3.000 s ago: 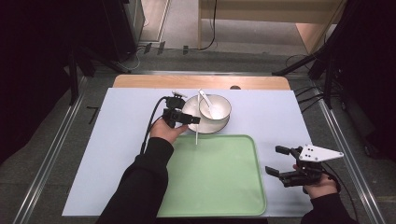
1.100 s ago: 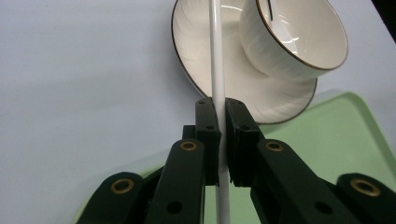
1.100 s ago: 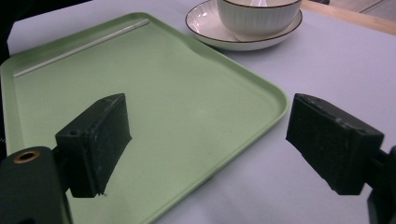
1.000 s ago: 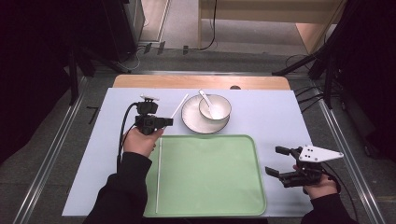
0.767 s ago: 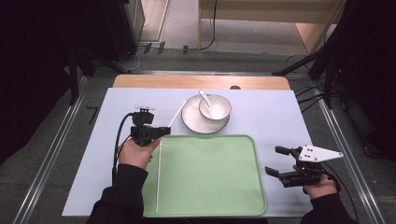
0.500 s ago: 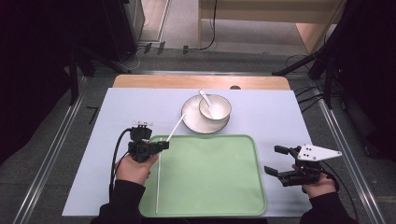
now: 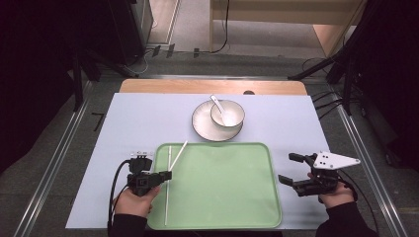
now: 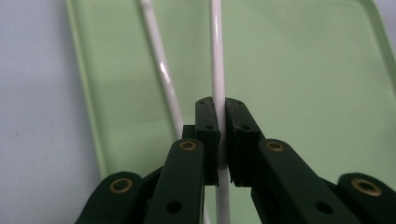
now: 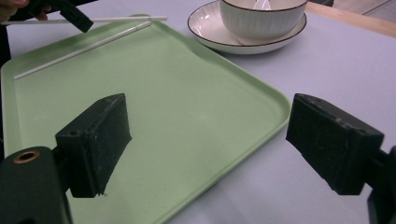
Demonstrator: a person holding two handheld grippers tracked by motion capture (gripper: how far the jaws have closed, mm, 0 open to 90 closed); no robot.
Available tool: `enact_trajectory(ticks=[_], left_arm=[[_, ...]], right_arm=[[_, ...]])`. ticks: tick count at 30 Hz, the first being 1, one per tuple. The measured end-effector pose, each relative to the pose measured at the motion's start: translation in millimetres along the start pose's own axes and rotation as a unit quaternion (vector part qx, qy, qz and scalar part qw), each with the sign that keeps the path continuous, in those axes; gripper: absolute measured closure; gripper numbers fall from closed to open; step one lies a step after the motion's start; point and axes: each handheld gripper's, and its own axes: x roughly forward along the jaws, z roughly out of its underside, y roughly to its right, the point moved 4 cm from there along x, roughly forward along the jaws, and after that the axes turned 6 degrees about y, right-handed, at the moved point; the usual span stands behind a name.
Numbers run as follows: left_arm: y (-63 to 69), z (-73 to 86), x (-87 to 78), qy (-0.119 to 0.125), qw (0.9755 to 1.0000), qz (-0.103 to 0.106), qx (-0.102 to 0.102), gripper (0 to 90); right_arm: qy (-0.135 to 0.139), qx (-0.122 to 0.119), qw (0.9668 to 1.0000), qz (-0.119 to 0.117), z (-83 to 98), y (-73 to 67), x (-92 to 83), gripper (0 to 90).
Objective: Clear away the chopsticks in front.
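My left gripper [image 7: 167, 174] is at the left edge of the green tray [image 7: 232, 197], shut on a white chopstick [image 7: 179, 150] that points toward the plate. The left gripper view shows its pads [image 8: 208, 126] clamping that chopstick [image 8: 217, 70] over the tray [image 8: 303, 93]. A second white chopstick [image 7: 167, 197] lies flat along the tray's left side, and it also shows beside the jaws [image 8: 161, 70]. My right gripper [image 7: 290, 168] is open and holds nothing, just off the tray's right edge. Its jaws [image 9: 205, 140] stand wide over the tray's corner [image 9: 261, 100].
A white bowl [image 7: 227, 113] with a white spoon [image 7: 220, 104] in it sits on a white plate [image 7: 203, 123] beyond the tray. They stand on a pale blue mat [image 7: 138, 118], with a wooden strip [image 7: 173, 86] at the far edge. Metal rails [image 7: 54, 163] flank the table.
My left gripper has carried its chopstick from beside the plate toward the near left of the tray and lower. The right gripper has stayed where it was.
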Motion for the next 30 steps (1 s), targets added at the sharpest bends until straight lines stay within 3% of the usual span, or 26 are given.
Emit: enact_trajectory(ticks=[6, 10, 13, 24, 27, 30], left_arm=[[1.0, 4.5, 9.8, -0.01, 0.9999, -0.013, 0.001, 84.0], [6.0, 4.6, 19.2, -0.016, 0.9997, -0.016, 0.012, 82.5], [7.3, 5.7, 27.8, -0.028, 0.9989, -0.03, 0.024, 82.0], [19.3, -3.1, 28.6, -0.015, 0.9989, 0.007, 0.044, 74.1], [27.7, -5.6, 30.6, -0.017, 0.997, 0.017, 0.074, 70.3], [31.1, -7.2, 32.4, -0.017, 0.9961, 0.028, 0.082, 62.3]], right_arm=[[0.0, -0.001, 1.0, -0.002, -0.3, -0.7, 0.3, 14.0], [-0.001, 0.0, 1.0, -0.001, 0.0, -0.5, 0.3, 14.0], [-0.001, 0.001, 1.0, -0.002, 0.0, -0.7, 0.2, 14.0], [-0.002, 0.0, 1.0, -0.003, 0.2, -1.1, 0.2, 14.0], [-0.003, 0.0, 1.0, -0.002, 0.5, -0.8, 0.5, 14.0], [-0.004, -0.001, 1.0, -0.001, 0.6, -0.7, 0.7, 14.0]])
